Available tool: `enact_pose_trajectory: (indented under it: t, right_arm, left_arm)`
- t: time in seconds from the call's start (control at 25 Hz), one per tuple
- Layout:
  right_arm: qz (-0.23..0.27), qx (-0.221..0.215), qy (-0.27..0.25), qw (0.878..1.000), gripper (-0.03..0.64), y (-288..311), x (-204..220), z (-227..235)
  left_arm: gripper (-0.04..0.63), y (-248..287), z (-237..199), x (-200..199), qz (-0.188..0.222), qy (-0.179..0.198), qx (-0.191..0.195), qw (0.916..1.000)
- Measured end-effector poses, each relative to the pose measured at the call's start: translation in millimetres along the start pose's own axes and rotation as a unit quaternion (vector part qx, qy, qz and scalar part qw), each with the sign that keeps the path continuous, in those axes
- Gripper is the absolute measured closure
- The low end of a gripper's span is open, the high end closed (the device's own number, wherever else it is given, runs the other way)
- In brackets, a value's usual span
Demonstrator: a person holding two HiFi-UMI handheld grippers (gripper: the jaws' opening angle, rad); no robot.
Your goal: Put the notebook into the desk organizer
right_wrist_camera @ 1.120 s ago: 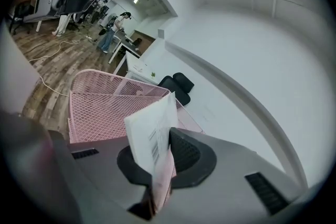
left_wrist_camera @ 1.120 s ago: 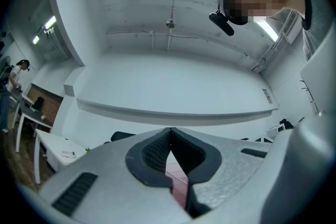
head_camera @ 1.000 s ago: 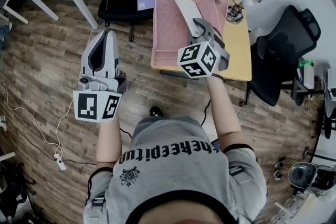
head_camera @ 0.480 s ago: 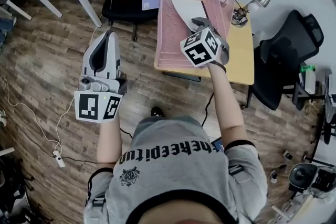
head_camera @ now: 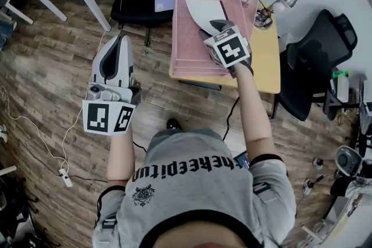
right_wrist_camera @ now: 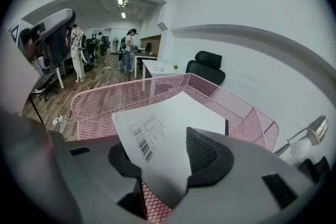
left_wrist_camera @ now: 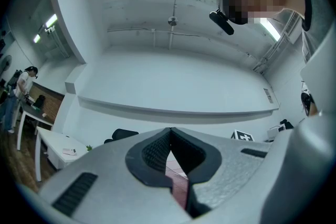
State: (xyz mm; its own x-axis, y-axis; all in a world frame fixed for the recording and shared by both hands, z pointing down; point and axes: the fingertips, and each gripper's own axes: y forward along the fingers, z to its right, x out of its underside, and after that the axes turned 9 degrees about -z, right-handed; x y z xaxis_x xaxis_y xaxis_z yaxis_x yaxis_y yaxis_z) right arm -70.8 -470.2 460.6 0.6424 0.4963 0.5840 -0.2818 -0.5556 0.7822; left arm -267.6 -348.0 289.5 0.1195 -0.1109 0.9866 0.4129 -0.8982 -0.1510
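**Jaws of the right gripper (head_camera: 214, 29) (right_wrist_camera: 163, 160) are opening around the notebook (head_camera: 203, 11) (right_wrist_camera: 168, 123)**

Biggest is the yellow desk (head_camera: 264, 61). The pink mesh desk organizer (head_camera: 185, 38) (right_wrist_camera: 105, 102) sits on the desk's left side, from the far edge to the near edge. It has low walls, so things can be laid in from above.

The white notebook is inside the desk organizer, toward its far right corner. It is tilted. Its near end sits between the right gripper's jaws. The pads stand apart and do not seem to squeeze it now. I think this is the letting-go step, so the notebook can lie down flat in the tray.

The left gripper (head_camera: 119, 38) (left_wrist_camera: 169, 139) hangs over the floor, well apart from the desk's left edge. Its jaws are closed with nothing in them. It looks like it is just kept out of the way.
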Motion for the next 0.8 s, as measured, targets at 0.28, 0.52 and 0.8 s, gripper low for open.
enact_pose_trajectory:
  t: [0.28, 0.52, 0.8]
  right_arm:
    - [0.007, -0.056, 0.006, 0.998, 0.361, 0, -3, -8]
    - [0.018, -0.087, 0.008, 0.996, 0.335, -5, -6, -16]
    - [0.045, -0.114, 0.022, 0.992, 0.325, -13, -9, -24]
  left_arm:
    - [0.592, 2, -1, 1, -0.002, 0.001, 0.0, 1.0]
    - [0.592, 4, 1, 2, -0.003, 0.0, 0.003, 1.0]
    - [0.592, 7, 8, 6, -0.007, -0.001, 0.009, 0.9999]
